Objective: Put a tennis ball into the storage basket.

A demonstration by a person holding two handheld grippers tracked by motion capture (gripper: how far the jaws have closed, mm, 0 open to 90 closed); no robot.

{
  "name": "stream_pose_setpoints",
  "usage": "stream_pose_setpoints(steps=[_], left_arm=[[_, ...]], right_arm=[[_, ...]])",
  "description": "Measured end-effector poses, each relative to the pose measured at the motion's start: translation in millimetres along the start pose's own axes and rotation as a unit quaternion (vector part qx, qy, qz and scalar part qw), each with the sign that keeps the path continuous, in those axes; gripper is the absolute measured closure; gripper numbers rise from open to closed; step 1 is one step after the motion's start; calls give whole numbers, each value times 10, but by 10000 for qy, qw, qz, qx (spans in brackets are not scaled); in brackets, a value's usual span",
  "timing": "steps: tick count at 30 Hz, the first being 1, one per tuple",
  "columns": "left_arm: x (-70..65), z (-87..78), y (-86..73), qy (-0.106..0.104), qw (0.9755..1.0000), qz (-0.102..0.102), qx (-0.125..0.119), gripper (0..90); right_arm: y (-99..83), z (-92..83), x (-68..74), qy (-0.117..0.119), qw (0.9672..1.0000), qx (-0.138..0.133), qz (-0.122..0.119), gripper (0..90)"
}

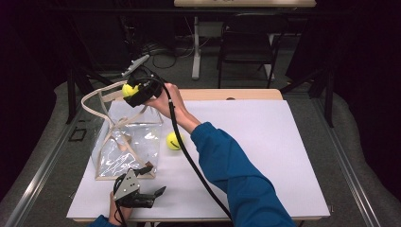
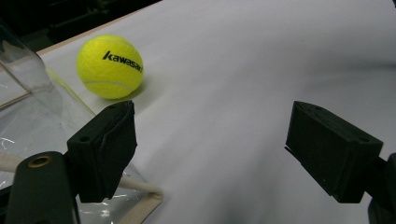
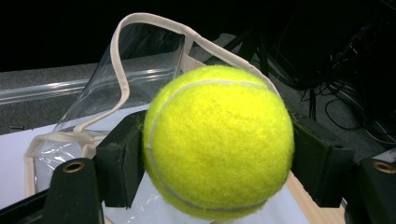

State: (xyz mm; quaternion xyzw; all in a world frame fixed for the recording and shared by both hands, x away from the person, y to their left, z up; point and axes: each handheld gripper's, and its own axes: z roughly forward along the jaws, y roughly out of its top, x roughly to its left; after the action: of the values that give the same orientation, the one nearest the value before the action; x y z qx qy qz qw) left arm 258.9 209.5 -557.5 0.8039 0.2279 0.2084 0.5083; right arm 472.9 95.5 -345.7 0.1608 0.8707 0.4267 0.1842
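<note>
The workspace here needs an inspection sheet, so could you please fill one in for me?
Surface: white sheet over a wooden table.
Job's things: clear bag with beige straps, standing at the left; held ball above the bag; second ball lying on the sheet right of the bag, printed "kawasaki".
Clutter: nothing seen.
Grippers: right gripper shut on the held ball; left gripper open, empty, near the bag's front corner.
Cables: black cable trailing from the right gripper along the blue sleeve; more cables on the floor behind.
Surroundings: dark room, chair and a table leg beyond.
</note>
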Motion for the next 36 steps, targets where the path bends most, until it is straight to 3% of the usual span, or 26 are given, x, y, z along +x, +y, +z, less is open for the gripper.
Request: stream_pose_setpoints(steps=[36], left_arm=[[1,12,2,-30,10000,-23,-11,161]], right_arm=[[-44,210,49,187,9983,557,-8,258]])
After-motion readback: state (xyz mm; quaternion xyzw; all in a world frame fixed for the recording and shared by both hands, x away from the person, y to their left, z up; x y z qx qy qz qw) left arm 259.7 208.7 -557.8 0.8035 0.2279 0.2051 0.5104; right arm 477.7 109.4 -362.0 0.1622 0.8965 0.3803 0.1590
